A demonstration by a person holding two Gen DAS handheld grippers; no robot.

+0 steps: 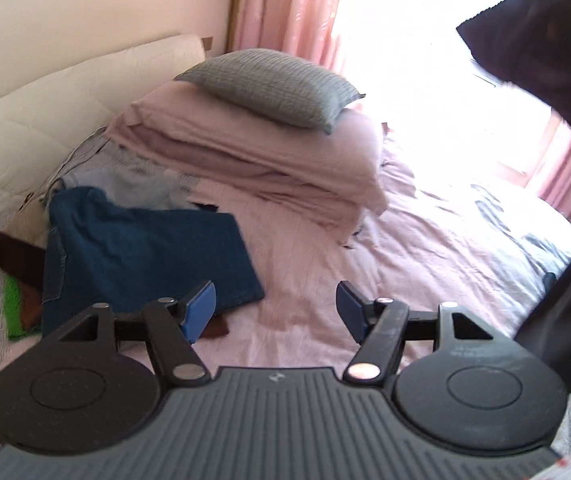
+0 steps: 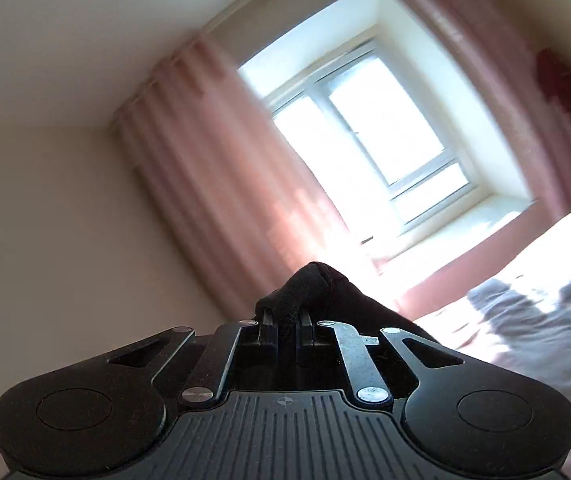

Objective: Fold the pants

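Observation:
Black pants (image 1: 557,64) hang in the air at the upper right of the left wrist view, lifted above the bed and trailing down the right edge. In the right wrist view my right gripper (image 2: 285,318) points up toward the window, shut on a bunched fold of the black pants (image 2: 317,284). My left gripper (image 1: 275,306) hovers low over the pink bedsheet (image 1: 305,256), open, with nothing between its blue pads (image 1: 201,304). It is well to the left of the hanging pants and apart from them.
Folded blue jeans (image 1: 145,256) lie on a pile of clothes at the left by the white headboard (image 1: 65,96). A grey pillow (image 1: 273,84) tops a folded pink duvet (image 1: 253,152). Pink curtains (image 2: 221,168) frame a bright window (image 2: 365,128).

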